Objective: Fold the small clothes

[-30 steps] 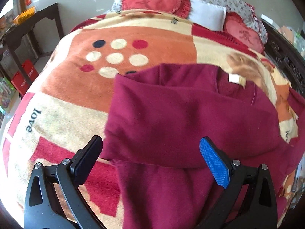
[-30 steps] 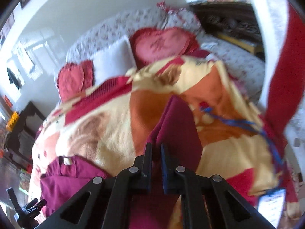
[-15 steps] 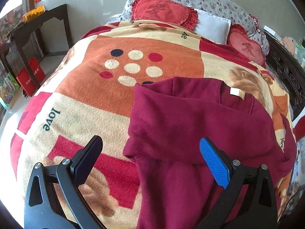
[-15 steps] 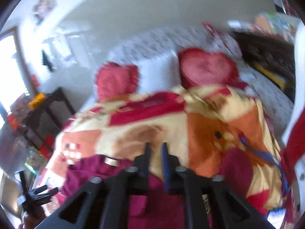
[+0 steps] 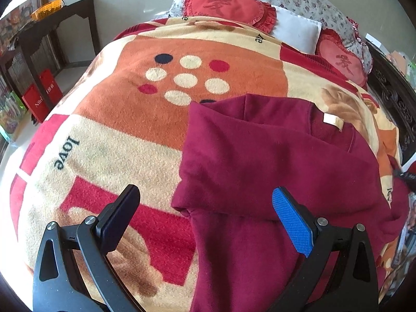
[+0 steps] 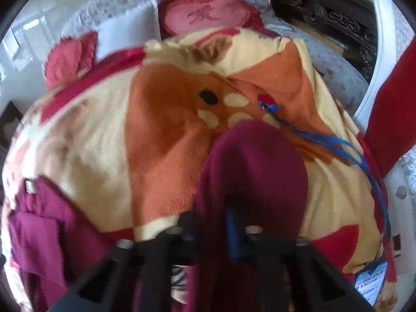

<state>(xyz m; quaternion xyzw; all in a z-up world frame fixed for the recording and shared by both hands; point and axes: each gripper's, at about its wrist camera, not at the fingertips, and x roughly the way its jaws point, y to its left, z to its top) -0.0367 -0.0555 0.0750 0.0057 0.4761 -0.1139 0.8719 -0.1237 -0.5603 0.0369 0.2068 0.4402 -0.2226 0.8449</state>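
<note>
Maroon sweater, right gripper re-clamped sleeve

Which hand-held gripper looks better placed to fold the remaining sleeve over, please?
Right: the right hand-held gripper is already shut on the maroon sleeve, while the left hand-held gripper hangs open, holding nothing.

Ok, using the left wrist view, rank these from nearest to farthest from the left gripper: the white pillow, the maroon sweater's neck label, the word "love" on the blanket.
1. The word "love", up and left of the left gripper, on the blanket.
2. The neck label of the maroon sweater, upper right.
3. The white pillow, at the bed's head.
</note>
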